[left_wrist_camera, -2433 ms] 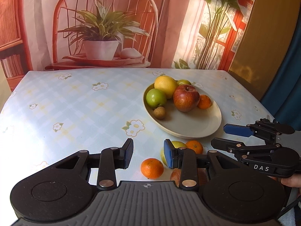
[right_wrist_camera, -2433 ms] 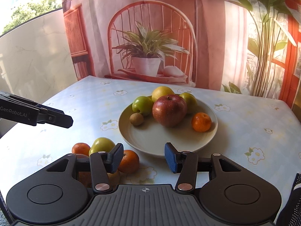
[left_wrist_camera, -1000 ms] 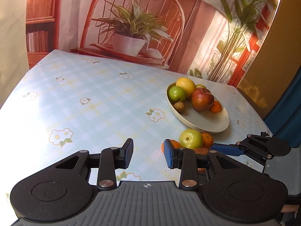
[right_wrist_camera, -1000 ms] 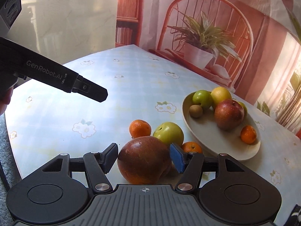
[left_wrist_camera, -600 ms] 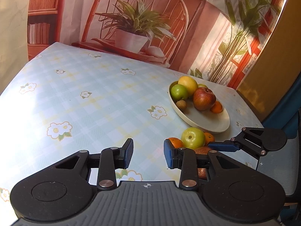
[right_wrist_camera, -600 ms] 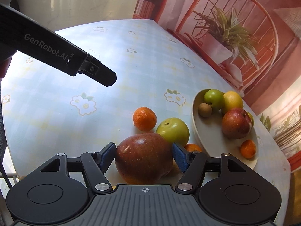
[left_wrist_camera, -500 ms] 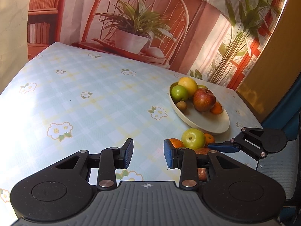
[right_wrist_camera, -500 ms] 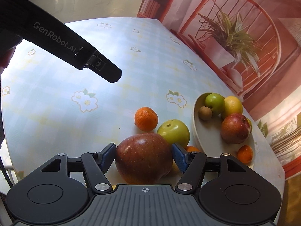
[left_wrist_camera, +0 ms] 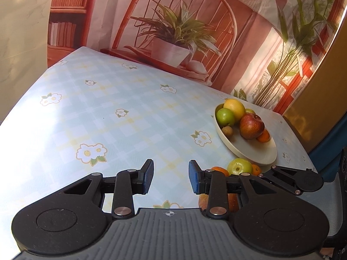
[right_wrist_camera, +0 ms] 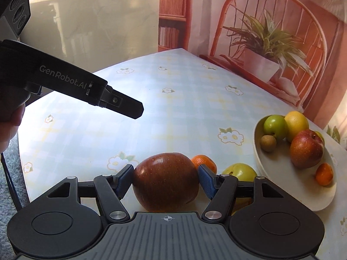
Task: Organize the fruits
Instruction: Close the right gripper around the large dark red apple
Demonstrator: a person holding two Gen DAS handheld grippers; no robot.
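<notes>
Pale blue checked tablecloth with white flower prints (left_wrist_camera: 121, 112) covers the table, with a printed backdrop of a red chair and potted plant (right_wrist_camera: 266, 43) behind it. Your right gripper (right_wrist_camera: 166, 178) has the large dark red apple (right_wrist_camera: 166, 181) between its blue pads; the left pad touches the skin, the right pad sits just at the other side, and the apple rests low against the cloth, close to the gripper body. Just past its right finger lie a small orange mandarin (right_wrist_camera: 203, 162) and a green apple (right_wrist_camera: 238, 171), touching or nearly so. Further right of the gripper sits the cream oval plate (right_wrist_camera: 312, 201), holding a green apple, yellow lemon, red apple, small brown fruit and one mandarin. Your left gripper (left_wrist_camera: 171, 178) hovers over bare cloth, jaws narrow with nothing between them; the right gripper and loose fruit lie just to its right, plate beyond.
</notes>
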